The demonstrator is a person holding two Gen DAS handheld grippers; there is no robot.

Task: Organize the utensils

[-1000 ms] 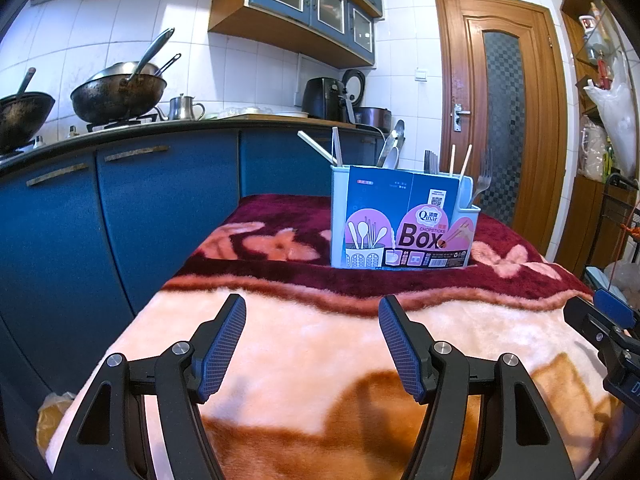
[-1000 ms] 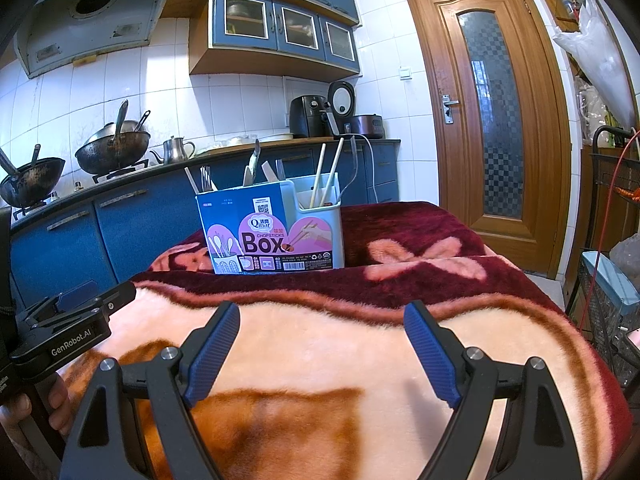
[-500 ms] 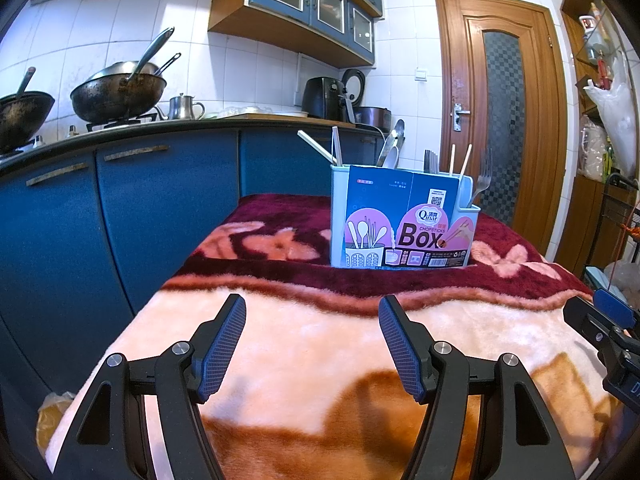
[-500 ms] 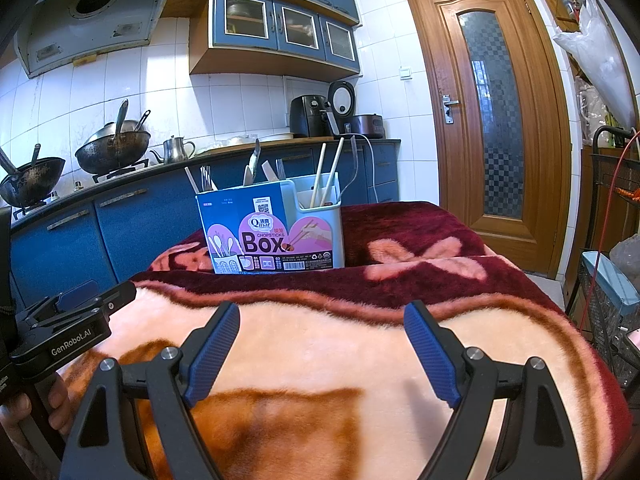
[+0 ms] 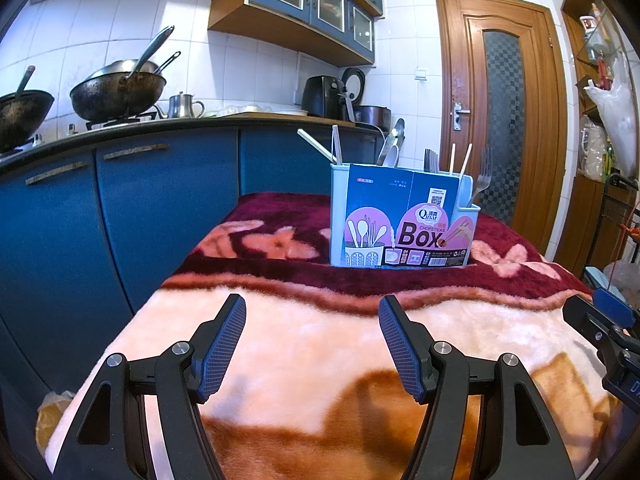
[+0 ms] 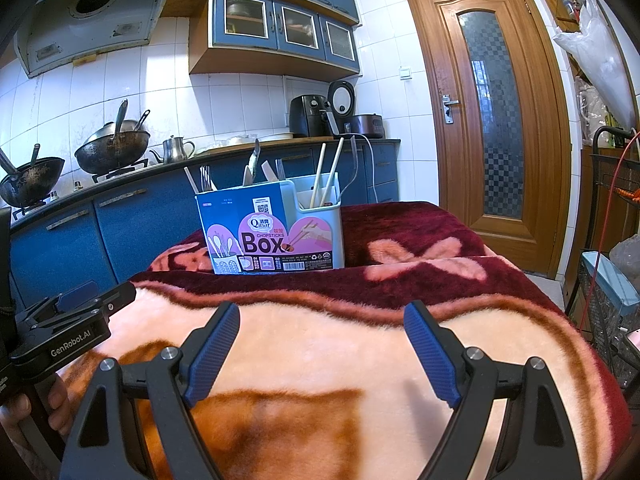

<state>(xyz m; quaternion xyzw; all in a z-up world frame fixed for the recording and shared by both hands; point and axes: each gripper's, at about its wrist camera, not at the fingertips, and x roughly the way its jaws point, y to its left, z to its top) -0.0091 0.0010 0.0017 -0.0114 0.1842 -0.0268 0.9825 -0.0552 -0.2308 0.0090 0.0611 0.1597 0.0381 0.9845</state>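
Observation:
A light blue utensil holder [image 5: 400, 220] with a "Box" label stands upright on the blanket-covered table; it also shows in the right wrist view [image 6: 276, 232]. Chopsticks [image 6: 326, 172], forks [image 5: 480, 180] and a knife [image 5: 390, 148] stick up out of its compartments. My left gripper [image 5: 312, 316] is open and empty, low over the near pale part of the blanket, well short of the holder. My right gripper [image 6: 320, 320] is open and empty, also well short of the holder. The left gripper body [image 6: 68, 328] shows at the left of the right wrist view.
The table carries a plush maroon and peach blanket [image 5: 320, 344]. Blue cabinets [image 5: 120, 216] with woks [image 5: 116, 92] on a stove run along the left and back. A wooden door [image 6: 496, 120] is at the right, with a wire rack [image 6: 608, 280] beside the table.

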